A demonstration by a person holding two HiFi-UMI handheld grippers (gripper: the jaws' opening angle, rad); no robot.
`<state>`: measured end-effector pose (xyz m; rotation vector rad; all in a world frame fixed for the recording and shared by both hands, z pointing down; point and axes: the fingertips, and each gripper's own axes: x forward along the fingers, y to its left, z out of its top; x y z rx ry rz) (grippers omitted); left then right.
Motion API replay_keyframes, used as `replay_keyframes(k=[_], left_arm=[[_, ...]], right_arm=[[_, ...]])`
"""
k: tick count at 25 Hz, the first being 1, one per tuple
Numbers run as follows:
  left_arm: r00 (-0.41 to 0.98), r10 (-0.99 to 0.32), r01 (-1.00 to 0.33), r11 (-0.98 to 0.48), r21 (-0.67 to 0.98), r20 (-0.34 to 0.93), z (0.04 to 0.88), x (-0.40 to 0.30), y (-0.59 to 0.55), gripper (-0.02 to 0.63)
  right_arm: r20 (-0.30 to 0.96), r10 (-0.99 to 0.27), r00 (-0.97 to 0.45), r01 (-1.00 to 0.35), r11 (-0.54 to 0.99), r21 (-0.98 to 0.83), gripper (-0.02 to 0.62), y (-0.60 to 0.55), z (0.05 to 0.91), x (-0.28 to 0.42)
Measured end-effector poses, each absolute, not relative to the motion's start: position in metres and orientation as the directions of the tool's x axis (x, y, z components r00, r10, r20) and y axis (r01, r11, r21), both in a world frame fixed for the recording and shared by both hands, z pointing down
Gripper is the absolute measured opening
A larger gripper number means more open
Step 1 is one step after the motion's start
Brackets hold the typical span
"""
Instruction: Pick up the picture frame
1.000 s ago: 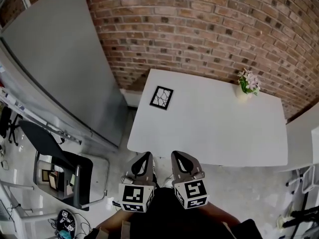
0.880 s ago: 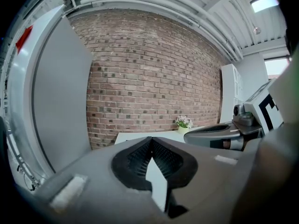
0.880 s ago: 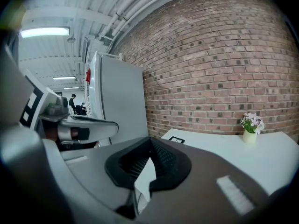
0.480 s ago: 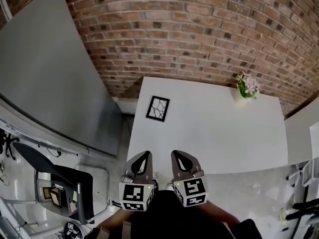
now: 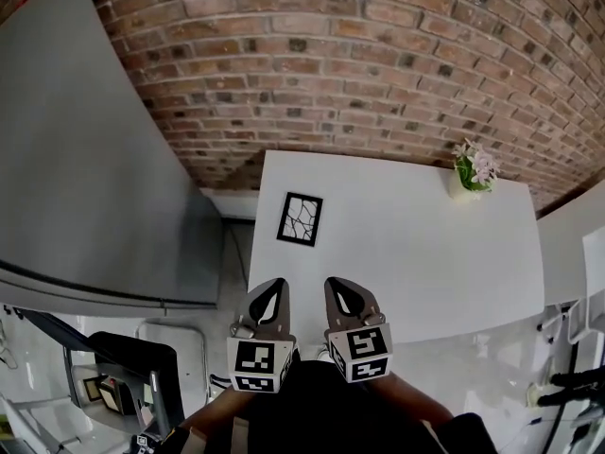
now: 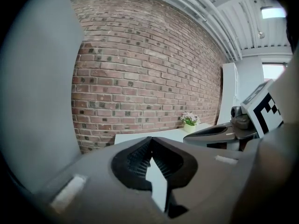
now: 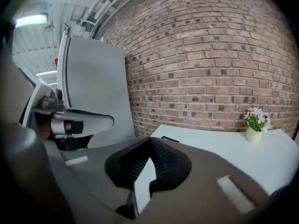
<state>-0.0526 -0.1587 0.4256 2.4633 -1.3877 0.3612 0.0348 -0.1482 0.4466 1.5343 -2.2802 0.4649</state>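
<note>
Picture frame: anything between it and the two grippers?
Nothing visible. The picture frame lies flat near the left edge of the table; only bare tabletop separates it from the left gripper and right gripper, both shut and empty. The flower pot stands in the far right corner.

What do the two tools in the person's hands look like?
The left gripper and right gripper match: grey, beak-shaped jaws with black ribbed pads inside, each carrying a white cube printed with black square markers. The person wears dark clothing.
</note>
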Motion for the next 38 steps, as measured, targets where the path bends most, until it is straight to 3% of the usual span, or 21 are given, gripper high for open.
replay_keyframes(k=[38], left_arm=[[0.532,-0.646,-0.823,-0.545,0.158,0.548,0.568,-0.048,-0.318,0.000]], right_arm=[[0.698,-0.686,-0.206,-0.977,0.189,-0.102,0.003,-0.286,0.588,0.040]])
